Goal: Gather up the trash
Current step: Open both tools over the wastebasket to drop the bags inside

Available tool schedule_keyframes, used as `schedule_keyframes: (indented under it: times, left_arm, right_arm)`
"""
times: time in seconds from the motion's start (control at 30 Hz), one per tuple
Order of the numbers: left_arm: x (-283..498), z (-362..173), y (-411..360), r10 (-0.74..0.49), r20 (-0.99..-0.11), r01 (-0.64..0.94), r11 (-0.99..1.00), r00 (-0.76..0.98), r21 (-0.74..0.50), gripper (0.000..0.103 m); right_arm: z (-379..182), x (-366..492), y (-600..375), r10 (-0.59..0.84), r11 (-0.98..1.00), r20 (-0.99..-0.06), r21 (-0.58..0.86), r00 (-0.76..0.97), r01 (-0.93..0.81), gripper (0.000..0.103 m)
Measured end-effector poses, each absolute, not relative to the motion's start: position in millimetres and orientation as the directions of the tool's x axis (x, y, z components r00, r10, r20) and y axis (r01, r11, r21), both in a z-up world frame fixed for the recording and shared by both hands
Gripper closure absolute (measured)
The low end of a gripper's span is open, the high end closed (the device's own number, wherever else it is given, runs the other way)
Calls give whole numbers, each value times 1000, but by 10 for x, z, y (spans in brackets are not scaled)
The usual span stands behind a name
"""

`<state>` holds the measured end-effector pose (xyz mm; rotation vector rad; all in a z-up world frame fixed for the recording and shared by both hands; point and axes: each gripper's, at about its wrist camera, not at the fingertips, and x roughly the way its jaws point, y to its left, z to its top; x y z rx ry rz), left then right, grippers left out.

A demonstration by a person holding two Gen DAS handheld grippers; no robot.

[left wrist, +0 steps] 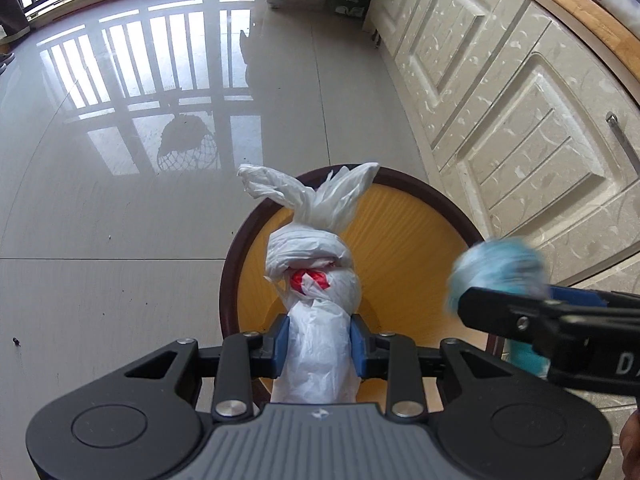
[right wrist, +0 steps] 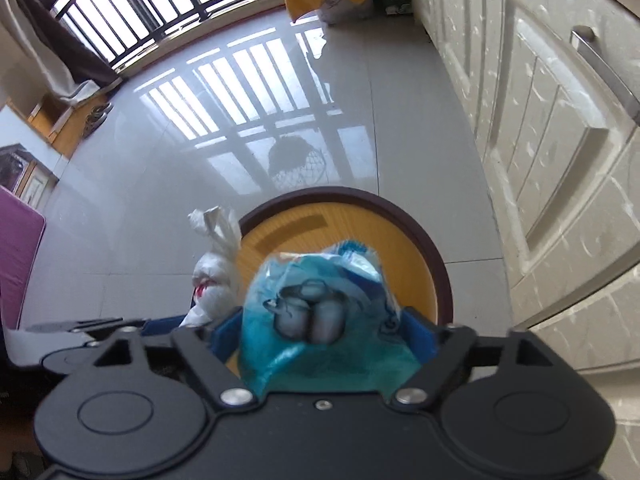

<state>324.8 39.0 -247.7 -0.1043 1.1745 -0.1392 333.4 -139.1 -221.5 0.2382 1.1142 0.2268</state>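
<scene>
Currently, both pieces of trash are seen in hand, above a round yellow bin with a dark brown rim (left wrist: 404, 184), which stands on the glossy pale tiled floor (left wrist: 120, 240) beside a row of cream panelled cabinet doors (left wrist: 500, 128). The collecting step is judged to be nearly done: each item has been brought over the bin's mouth, and what is left, as far as can be told, is the dropping of both inside. No trash can be made out within the bin itself, since its inside is largely hidden.

The left tool (left wrist: 319, 346) is directed steeply downward, and its blue pads are clenched on the lower part of a knotted white plastic bag with a red patch showing through (left wrist: 316, 264); the bag's tied ears stand up over the far-left part of the bin's rim. The right tool (right wrist: 320, 340) is likewise pitched steeply down, at the bin's near-right edge. Between its blue pads a crumpled blue-and-white plastic wrapper (right wrist: 316, 312) is seen. The jaws stand spread wide and appear not to press on it, so the wrapper is judged to be released or on the point of falling; its blurred outline in the left wrist view agrees with that reading. The two tools are held just beside each other over the bin.
</scene>
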Motion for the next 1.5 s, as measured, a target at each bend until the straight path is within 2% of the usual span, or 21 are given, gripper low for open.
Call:
schedule_keyframes:
  times: [0.23,0.6,0.67,0.73,0.77,1.23,1.5]
  left_arm:
    - [3250,-2479,377,-169,-909,59,986,381,-158,70]
    - [3334,-2403,335,-177,-897,99,984,405,-149,68]
    - [3356,-2385,323,-174,-895,103,984,410,-144,60]
    - [3370,-2373,312,-175,-894,109,984,412,-142,40]
    - [3370,-2369,307,-171,-894,111,984,413,-137,34]
    - [3270,-2390,402,-143,-918,105,988,370,-111,26]
    - [3192,-2317,478,-124,-927,107,990,354,-92,17]
  right_arm:
    - [-2259,3331,-1414,268,960,-875,278,402,-34,6]
    - [-2318,3273,-1482,229,973,-908,229,350,-43,2]
    - [-2322,3272,-1502,226,973,-912,226,342,-39,1]
    - [-2331,3271,-1514,226,973,-916,226,333,-38,1]
    - [-2335,3267,-1513,224,974,-917,223,329,-39,1]
    - [-2327,3208,-1442,205,978,-932,186,298,-91,0]
    - [-2254,3181,-1454,189,982,-930,169,314,-89,0]
